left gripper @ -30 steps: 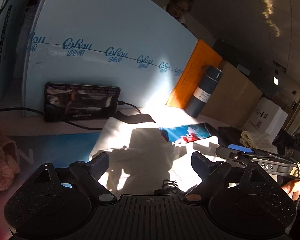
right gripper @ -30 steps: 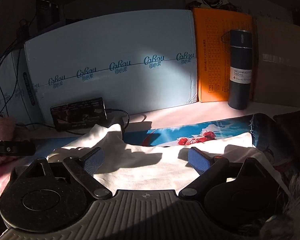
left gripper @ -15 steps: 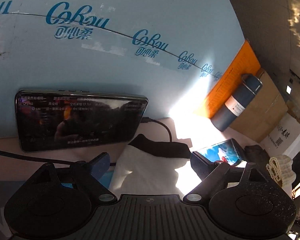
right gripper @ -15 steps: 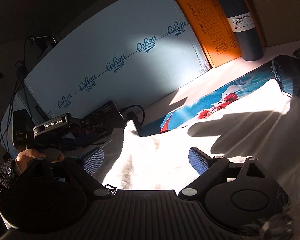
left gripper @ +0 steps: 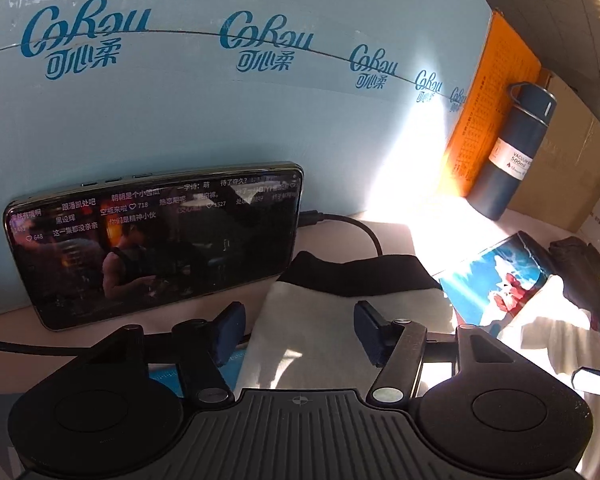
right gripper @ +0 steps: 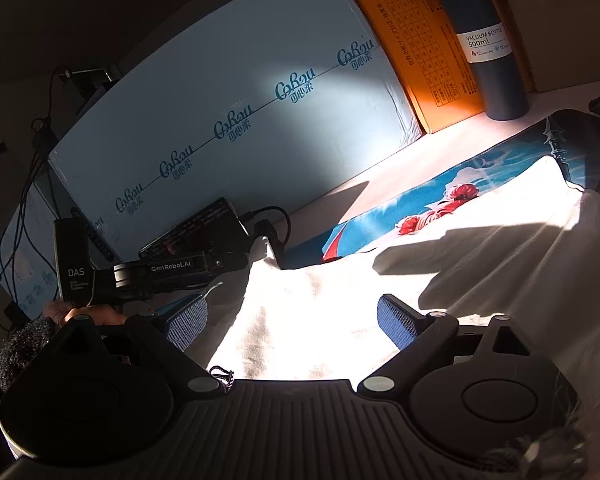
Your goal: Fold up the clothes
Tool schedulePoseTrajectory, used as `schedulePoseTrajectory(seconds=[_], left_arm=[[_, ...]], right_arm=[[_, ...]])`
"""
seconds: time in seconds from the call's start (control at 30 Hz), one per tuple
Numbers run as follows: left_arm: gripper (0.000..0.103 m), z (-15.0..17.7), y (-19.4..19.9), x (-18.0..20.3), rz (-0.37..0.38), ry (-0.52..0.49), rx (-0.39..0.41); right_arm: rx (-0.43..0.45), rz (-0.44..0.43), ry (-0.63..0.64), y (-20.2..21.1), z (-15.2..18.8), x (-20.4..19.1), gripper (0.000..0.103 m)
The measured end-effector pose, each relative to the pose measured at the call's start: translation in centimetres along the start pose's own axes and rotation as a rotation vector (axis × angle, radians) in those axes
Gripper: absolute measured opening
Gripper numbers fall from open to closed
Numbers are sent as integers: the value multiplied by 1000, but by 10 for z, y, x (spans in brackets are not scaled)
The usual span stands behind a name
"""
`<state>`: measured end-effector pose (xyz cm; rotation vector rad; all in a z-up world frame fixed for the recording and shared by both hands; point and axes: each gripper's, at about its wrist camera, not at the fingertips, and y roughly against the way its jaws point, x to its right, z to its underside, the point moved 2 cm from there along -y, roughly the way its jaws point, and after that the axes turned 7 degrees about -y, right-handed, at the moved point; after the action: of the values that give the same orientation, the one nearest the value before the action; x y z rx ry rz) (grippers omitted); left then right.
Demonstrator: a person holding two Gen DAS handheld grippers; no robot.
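The white garment (left gripper: 320, 332) lies flat on the counter (left gripper: 384, 236), its black-trimmed end (left gripper: 356, 276) pointing toward the phone. In the lower centre of the left view, the left tongs (left gripper: 300, 332) stand wide apart with nothing between the pads, straddling that narrow end of the cloth. The right tongs (right gripper: 292, 322), lower centre of their own view, are equally wide and empty, hovering over the sunlit body of the garment (right gripper: 340, 288). Its long axis runs from the trimmed end out toward the right of the frame, over the printed blue mat (left gripper: 500, 276). The left tongs are nearer the trimmed end, so that grasp looks likeliest. Against half a second earlier, the left tongs have closed in: phone (left gripper: 156, 244) and trim loom larger. The vacuum bottle (left gripper: 512, 152) stands well apart at right.
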<state>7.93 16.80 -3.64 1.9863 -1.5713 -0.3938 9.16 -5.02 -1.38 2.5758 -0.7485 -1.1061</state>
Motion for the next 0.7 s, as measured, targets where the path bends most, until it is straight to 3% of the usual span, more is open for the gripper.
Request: schedulePoseTrajectory(seconds=[0.03, 0.1, 0.17, 0.5, 0.6, 0.7], left_arm=[[39, 0, 0, 2, -8, -13, -1], [13, 0, 2, 3, 0, -25, 11], [1, 0, 9, 5, 27, -43, 45], [0, 12, 83, 50, 172, -206, 229], [0, 23, 103, 67, 223, -277, 241], [1, 39, 108, 83, 225, -370, 203]], right_arm=[[-2, 2, -1, 0, 0, 0, 92], [-4, 7, -4, -1, 0, 1, 92], [-4, 8, -11, -1, 0, 2, 92], [-3, -9, -131, 2, -6, 19, 92], [4, -13, -173, 4, -8, 25, 92], [3, -9, -208, 4, -9, 30, 92]])
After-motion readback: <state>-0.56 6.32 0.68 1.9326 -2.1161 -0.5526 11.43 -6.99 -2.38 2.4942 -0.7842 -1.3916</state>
